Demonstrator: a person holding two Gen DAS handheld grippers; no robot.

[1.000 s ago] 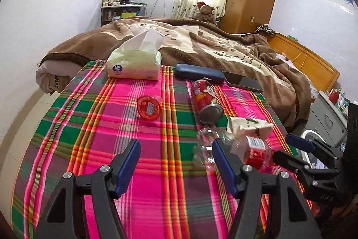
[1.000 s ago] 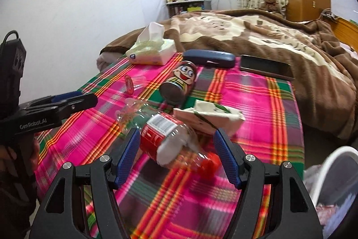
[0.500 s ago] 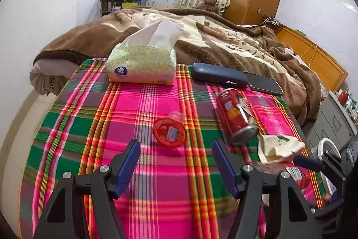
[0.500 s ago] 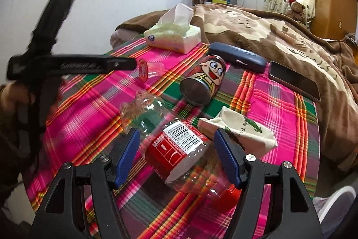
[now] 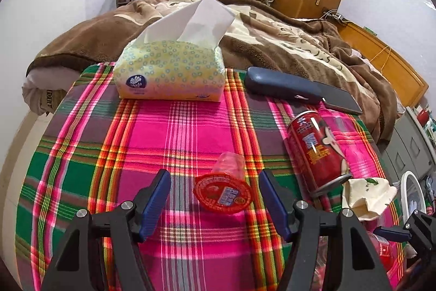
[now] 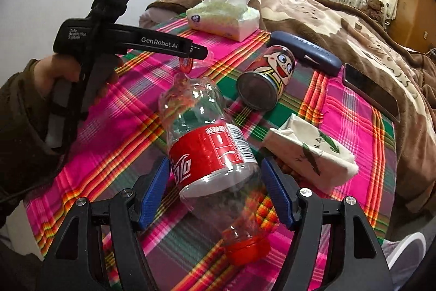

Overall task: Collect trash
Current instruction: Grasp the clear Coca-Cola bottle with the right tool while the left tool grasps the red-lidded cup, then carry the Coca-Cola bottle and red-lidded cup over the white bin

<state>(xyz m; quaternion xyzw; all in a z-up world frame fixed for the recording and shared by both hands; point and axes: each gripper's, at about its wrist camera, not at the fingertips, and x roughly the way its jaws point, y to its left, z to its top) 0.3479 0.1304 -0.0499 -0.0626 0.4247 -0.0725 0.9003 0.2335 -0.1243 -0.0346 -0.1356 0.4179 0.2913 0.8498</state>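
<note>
The left gripper (image 5: 215, 202) tilts steeply downward, its 2 blue-padded fingers (image 5: 154, 199) spread apart with nothing pressed between the pads. In the right wrist view a hand (image 6: 68, 78) in a dark olive sleeve (image 6: 21, 122) wraps the left gripper's black handle, the tool angled down toward the worktop. The right gripper (image 6: 218, 195) also points steeply down, its 2 fingers (image 6: 154, 188) standing wide, pads clear of contact on both sides.

Tissue pack (image 5: 169, 70), glasses case (image 5: 282, 85), phone (image 5: 342, 98) on plaid cloth (image 5: 185, 132).
</note>
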